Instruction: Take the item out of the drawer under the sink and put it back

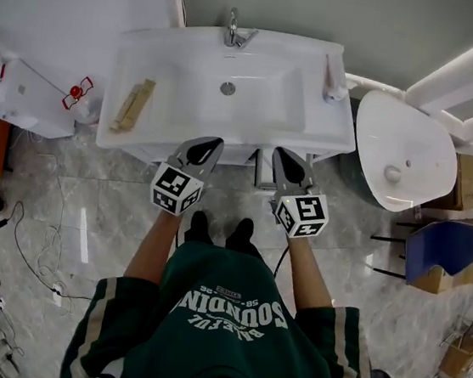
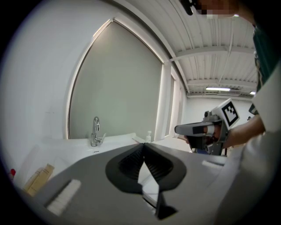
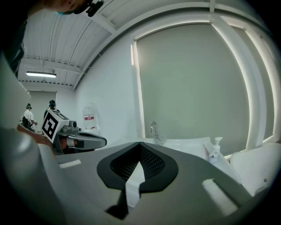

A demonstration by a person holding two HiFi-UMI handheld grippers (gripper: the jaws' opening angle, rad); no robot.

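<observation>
The white sink vanity (image 1: 321,126) stands in front of me, with a chrome faucet (image 1: 235,30) at its back edge. From above the countertop hides the drawer below it, and I see no item from it. My left gripper (image 1: 210,144) hovers at the counter's front edge, shut with nothing in it; its jaws meet at the tip in the left gripper view (image 2: 144,146). My right gripper (image 1: 282,153) is held level beside it, a short gap away, also shut and empty (image 3: 139,144). Both point toward the faucet (image 2: 95,132) and the wall.
A tan box (image 1: 133,104) lies on the counter's left side and a soap dispenser (image 1: 334,80) stands at its right. A white toilet (image 1: 399,152) is to the right, a white cabinet (image 1: 25,98) to the left. Cables (image 1: 33,244) trail over the marble floor.
</observation>
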